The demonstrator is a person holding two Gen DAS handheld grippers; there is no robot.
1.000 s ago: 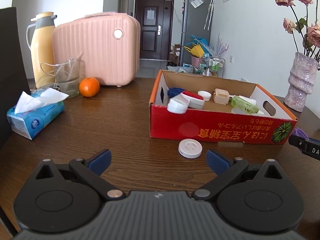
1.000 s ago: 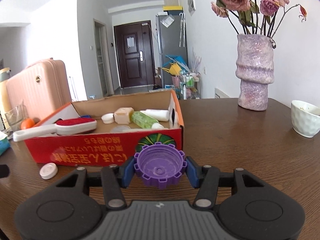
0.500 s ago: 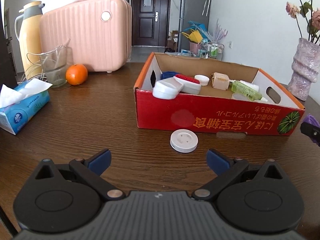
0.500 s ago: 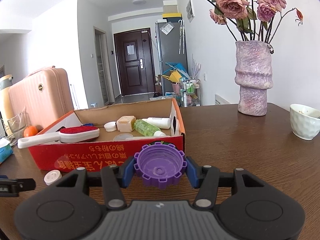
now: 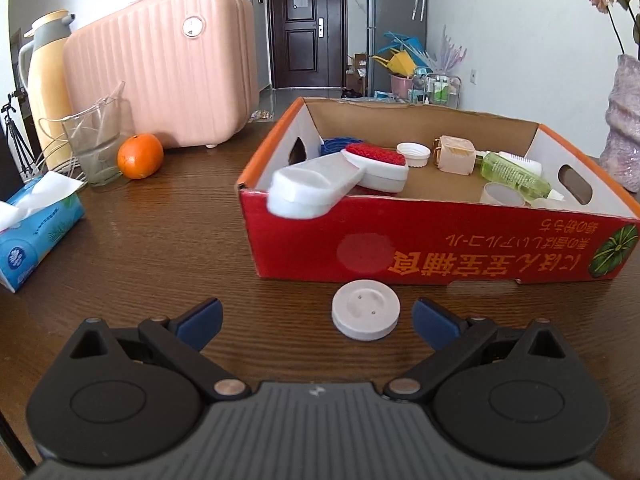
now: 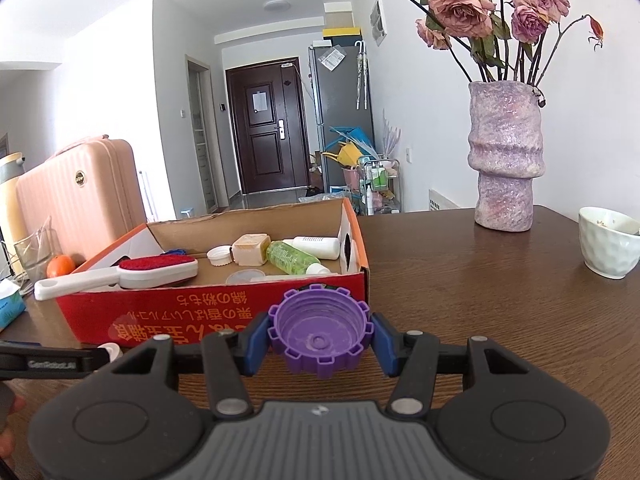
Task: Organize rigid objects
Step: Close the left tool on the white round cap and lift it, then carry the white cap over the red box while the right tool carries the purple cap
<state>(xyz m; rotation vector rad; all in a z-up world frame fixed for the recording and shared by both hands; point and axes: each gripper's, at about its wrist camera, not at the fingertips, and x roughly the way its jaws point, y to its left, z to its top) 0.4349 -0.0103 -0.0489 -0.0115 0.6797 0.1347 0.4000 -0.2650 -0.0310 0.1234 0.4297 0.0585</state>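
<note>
1. Jaws of the left gripper (image 5: 316, 316) are standing wide apart, gripping nothing, with the white disc (image 5: 365, 310) lying flat on the desk (image 5: 160, 264) between them, nearer the right pad and just before the red box (image 5: 400, 248). It is looking light, stiff and low: pinching its rim across the width seems best. Open desk is lying leftward.

2. Jaws of the right gripper (image 6: 320, 334) are clamping the purple cap (image 6: 320, 330) by its ribbed rim. Probably light plastic. The box wall is standing close ahead.
</note>
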